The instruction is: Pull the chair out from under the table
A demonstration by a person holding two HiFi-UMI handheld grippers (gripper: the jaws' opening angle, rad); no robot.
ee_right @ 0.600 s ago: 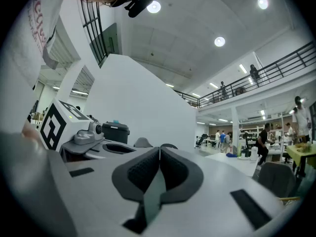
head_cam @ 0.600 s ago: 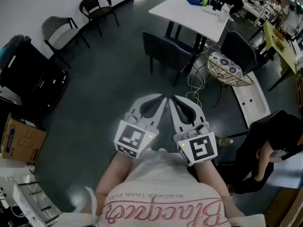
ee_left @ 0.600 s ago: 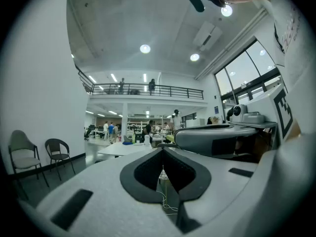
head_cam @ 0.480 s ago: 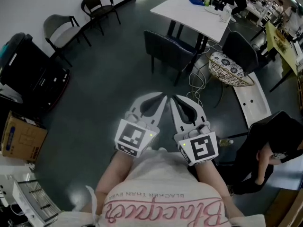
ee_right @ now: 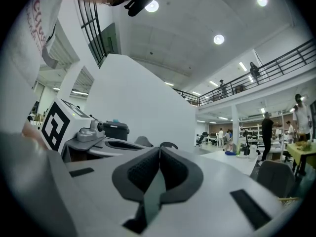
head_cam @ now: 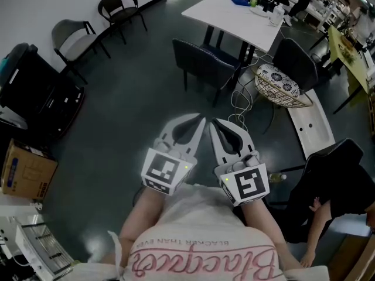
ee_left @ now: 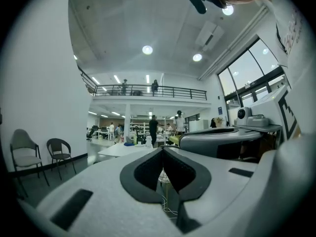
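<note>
I have both grippers side by side at the bottom centre of the head view, pointing level toward 12 o'clock. The left gripper (head_cam: 203, 120) has its jaws pressed together with nothing between them. The right gripper (head_cam: 212, 122) is the same — pads meeting, empty.

The dark chair (head_cam: 202, 63) stands at 12 o'clock from the tips, well apart from them, with its back turned to me and its seat toward the white table (head_cam: 234, 13). That table lies just beyond it, toward 1 o'clock, with bottles and small items on its far end. A second dark chair (head_cam: 296, 60) sits at the table's right side. Near it, at 2 o'clock, a wire basket (head_cam: 281, 85) holds a patterned cushion, and loose cables (head_cam: 240, 107) trail on the floor between the basket and my grippers. Two empty chairs (head_cam: 73, 40) stand by the wall at 10 o'clock — a cardboard box (head_cam: 26, 171) is at 9.
</note>
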